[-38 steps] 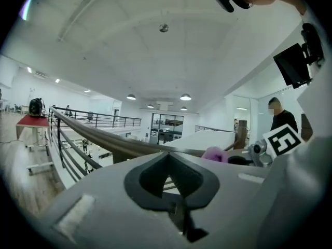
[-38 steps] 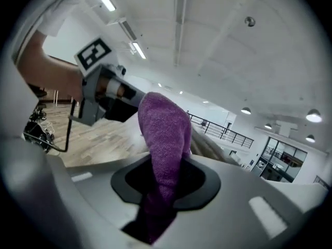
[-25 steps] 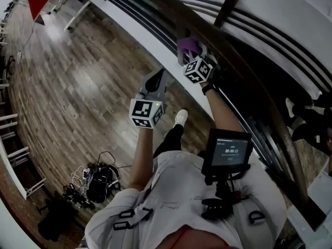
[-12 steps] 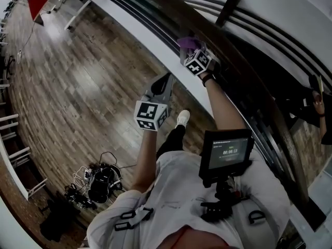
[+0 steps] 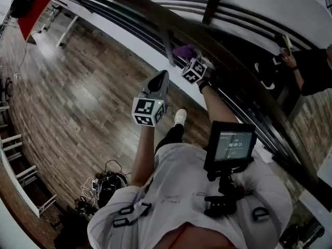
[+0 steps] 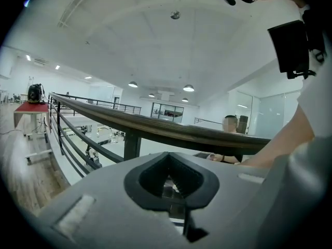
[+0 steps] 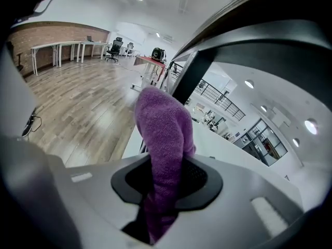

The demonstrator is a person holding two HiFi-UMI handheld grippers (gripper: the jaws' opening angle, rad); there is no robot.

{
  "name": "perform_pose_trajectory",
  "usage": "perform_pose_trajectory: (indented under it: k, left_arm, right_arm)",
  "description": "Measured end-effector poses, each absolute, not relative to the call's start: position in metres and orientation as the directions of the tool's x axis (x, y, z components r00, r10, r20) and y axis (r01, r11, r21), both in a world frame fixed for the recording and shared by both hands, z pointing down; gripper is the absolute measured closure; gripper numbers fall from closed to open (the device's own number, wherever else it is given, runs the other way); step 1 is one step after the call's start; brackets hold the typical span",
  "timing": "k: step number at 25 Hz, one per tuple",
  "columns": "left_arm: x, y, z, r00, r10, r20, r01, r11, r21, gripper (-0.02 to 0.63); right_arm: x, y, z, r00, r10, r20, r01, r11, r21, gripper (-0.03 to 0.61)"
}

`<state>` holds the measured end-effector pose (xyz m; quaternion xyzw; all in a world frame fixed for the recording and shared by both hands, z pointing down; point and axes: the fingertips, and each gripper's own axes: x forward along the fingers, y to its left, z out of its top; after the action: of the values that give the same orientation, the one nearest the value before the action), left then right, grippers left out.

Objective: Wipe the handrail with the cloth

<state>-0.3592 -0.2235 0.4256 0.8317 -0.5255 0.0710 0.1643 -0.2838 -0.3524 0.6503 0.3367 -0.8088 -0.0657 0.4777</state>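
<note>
The dark wooden handrail (image 5: pixel 244 79) curves from top left to lower right in the head view. My right gripper (image 5: pixel 188 58) is shut on a purple cloth (image 5: pixel 182 51) and holds it at the rail's near side. In the right gripper view the cloth (image 7: pixel 163 128) sticks up from between the jaws of the right gripper (image 7: pixel 166 183), with the rail (image 7: pixel 270 30) close above. My left gripper (image 5: pixel 162 77) hangs left of the rail, shut with nothing in it. In the left gripper view the left gripper (image 6: pixel 174 183) points level toward the rail (image 6: pixel 155 128).
Black metal bars and a post (image 5: pixel 212 4) run beside and under the rail. A person (image 5: pixel 311 66) stands beyond it at the right. A wooden floor (image 5: pixel 78 87), a tangle of cables (image 5: pixel 104 183) and a red table (image 5: pixel 36 7) lie far below. A screen (image 5: pixel 231 147) hangs on my chest.
My right gripper has sunk with the cloth closer to the rail. My left gripper has shifted a little sideways. The person beyond the rail has moved up the picture.
</note>
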Motion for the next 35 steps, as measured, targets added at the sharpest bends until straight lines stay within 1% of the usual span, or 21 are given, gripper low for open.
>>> perform_pose_trajectory:
  k: [11, 21, 30, 35]
  left_arm:
    - [-0.299, -0.208, 0.428, 0.565, -0.767, 0.306, -0.825, -0.530, 0.195, 0.614]
    - [-0.217, -0.187, 0.427, 0.661, -0.682, 0.313, -0.747, -0.639, 0.184, 0.614]
    - [-0.161, -0.161, 0.434, 0.731, -0.598, 0.330, -0.672, -0.714, 0.194, 0.615]
    - [-0.117, -0.150, 0.437, 0.774, -0.534, 0.342, -0.614, -0.765, 0.196, 0.615]
  right_arm:
    - [-0.227, -0.316, 0.650, -0.276, -0.612, 0.741, -0.524, 0.743, 0.418, 0.477]
    - [-0.140, -0.264, 0.644, -0.231, -0.642, 0.731, -0.599, 0.686, 0.413, 0.477]
    - [-0.070, -0.218, 0.644, -0.149, -0.668, 0.729, -0.665, 0.613, 0.427, 0.477]
    - [-0.025, -0.193, 0.642, -0.101, -0.682, 0.724, -0.706, 0.562, 0.431, 0.477]
